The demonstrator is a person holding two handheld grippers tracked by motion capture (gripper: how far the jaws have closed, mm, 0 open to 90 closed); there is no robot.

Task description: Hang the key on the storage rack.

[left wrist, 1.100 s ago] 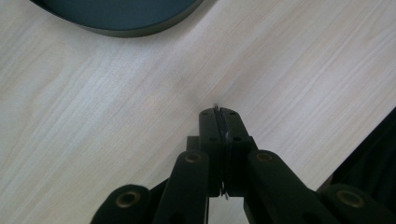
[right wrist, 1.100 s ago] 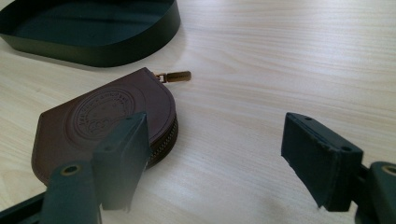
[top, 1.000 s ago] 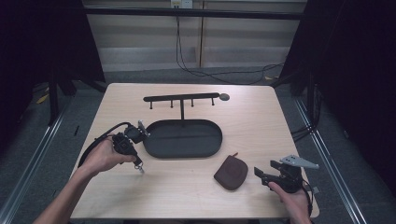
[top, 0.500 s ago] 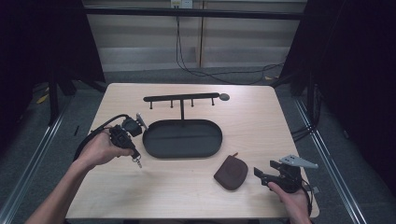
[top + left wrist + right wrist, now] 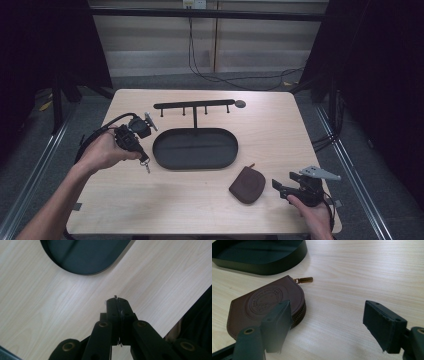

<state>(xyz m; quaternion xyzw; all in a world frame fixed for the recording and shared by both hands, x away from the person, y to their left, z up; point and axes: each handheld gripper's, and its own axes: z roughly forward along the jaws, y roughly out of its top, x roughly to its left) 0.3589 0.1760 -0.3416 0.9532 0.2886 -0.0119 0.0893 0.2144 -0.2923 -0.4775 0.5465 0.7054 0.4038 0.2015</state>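
High view first: the left gripper is held above the pale wooden table, just beside the left end of the black oval tray, and a small key dangles from its tips. A black rail with pegs stands behind the tray on a thin post, with a small dark disc at its right end. Near the front right corner the right gripper rests low in the person's hand, its jaws pointing left at a brown coin pouch that lies close in front of them — near, but apart.

Left gripper view: the two black jaws are pressed together, with a thin sliver of metal — part of the key — pinched between the pads. Beyond them lies bare table, and the rounded end of the tray sits at the top.

Right gripper view: the jaws stand wide apart with bare wood between them. The pouch lies flat behind the left jaw, its embossed round seal up and its brass zip pull pointing toward the tray wall behind it.
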